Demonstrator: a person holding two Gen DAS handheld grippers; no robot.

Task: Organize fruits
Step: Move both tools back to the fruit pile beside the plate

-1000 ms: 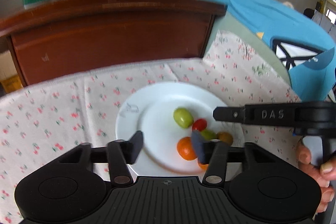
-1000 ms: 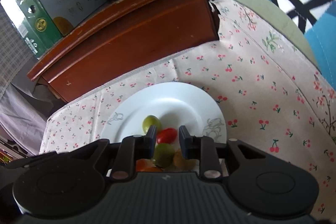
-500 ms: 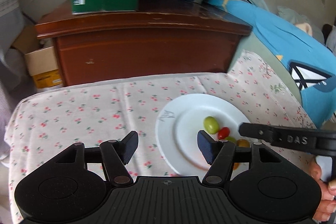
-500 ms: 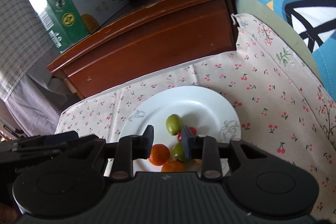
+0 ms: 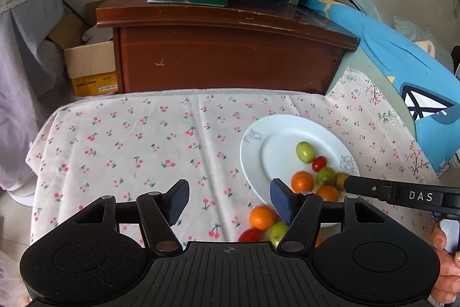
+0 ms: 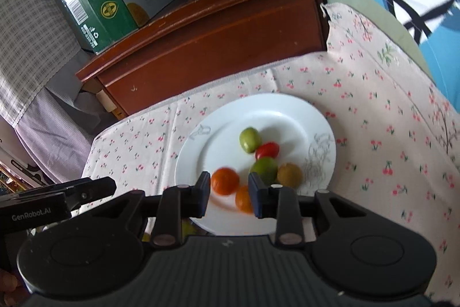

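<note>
While both fingers (image 5: 178, 199) gape, the orange (image 5: 262, 217) lies between them.

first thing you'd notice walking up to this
A round white plate of small orange, green and red fruits on the cherry-print cloth. More fruit lies off the plate on the cloth, near the left gripper. Behind stands a dark wooden cabinet.
</note>
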